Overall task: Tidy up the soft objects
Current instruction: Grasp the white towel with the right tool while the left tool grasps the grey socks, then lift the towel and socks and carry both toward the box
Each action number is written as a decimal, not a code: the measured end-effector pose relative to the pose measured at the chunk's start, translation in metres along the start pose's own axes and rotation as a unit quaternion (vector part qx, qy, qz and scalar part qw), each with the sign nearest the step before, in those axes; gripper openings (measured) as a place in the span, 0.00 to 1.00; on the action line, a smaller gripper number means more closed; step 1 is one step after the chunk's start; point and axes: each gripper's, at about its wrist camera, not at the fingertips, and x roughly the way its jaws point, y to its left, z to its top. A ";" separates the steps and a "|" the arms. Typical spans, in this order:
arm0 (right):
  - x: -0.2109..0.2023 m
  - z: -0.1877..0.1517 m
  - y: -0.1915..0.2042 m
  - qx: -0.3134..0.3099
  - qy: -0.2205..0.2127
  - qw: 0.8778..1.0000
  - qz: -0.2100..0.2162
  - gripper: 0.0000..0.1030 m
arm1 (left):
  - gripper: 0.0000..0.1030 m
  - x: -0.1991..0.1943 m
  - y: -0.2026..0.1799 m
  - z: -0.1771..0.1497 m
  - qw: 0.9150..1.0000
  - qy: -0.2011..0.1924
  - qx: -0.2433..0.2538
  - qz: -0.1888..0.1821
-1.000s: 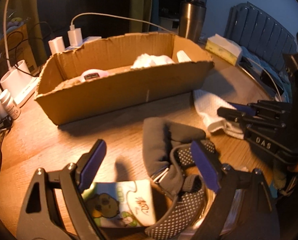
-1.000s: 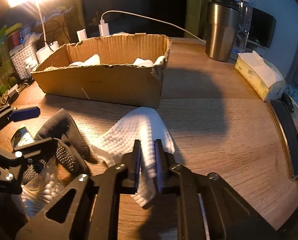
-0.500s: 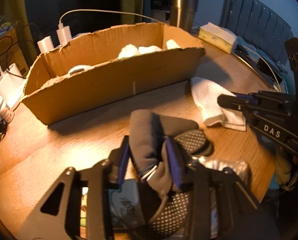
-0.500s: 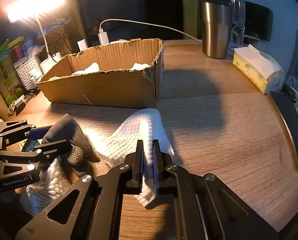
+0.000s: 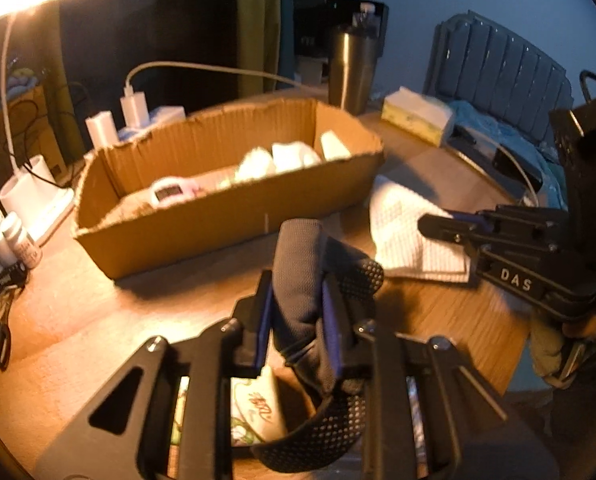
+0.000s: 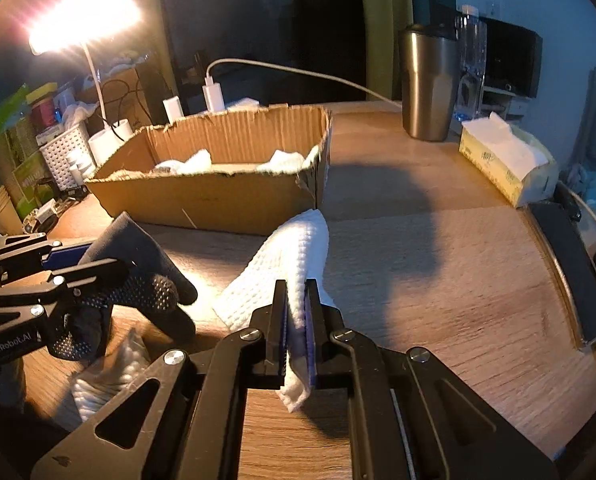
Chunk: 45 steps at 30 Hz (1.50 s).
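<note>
Now the dark glove (image 5: 298, 264) is pinched by the left gripper (image 5: 298, 312), the white cloth (image 6: 286, 264) by the right gripper (image 6: 296, 320); both should be lifted clear of the table before being carried over the box (image 6: 218, 196) wall.

Wooden worktop (image 6: 437, 280), lit warm by desk lamp (image 6: 82, 12) at back left. Steel tumbler (image 6: 427, 84) upright at far edge, clear water bottle (image 6: 471, 60) just behind it. Yellow tissue pack (image 6: 505, 164) to the right of tumbler, white tissue sticking out of top. White charger (image 6: 213, 96) w/ cable (image 6: 298, 70) running right toward tumbler; 2nd white plug (image 6: 174, 108) beside it. White perforated basket (image 6: 64, 152) far left. Dark phone (image 6: 573, 268) flat near right edge. Printed packet (image 5: 258, 404) at near edge, pic blurred. Grey ribbed headboard (image 5: 497, 64) at right in left wrist view.
</note>
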 end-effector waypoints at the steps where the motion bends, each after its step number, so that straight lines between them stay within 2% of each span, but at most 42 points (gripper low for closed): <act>1: -0.002 0.001 0.001 -0.001 -0.003 1.000 0.000 0.08 | 0.22 -0.003 0.001 0.001 1.000 -0.006 -0.001 0.000; 18: -0.031 0.018 0.012 -0.017 -0.046 0.999 -0.014 0.08 | 0.23 -0.047 0.026 0.017 0.996 -0.084 -0.018 0.010; 26: -0.041 0.028 0.018 -0.019 -0.063 0.998 -0.008 0.08 | 0.23 -0.061 0.037 0.022 0.993 -0.115 -0.018 0.019; 39: -0.049 0.050 0.027 -0.032 -0.092 0.995 -0.008 0.08 | 0.23 -0.075 0.051 0.034 0.987 -0.157 -0.025 0.030; 45: -0.048 0.059 0.029 -0.031 -0.110 0.993 -0.008 0.08 | 0.23 -0.077 0.053 0.041 0.984 -0.176 -0.020 0.023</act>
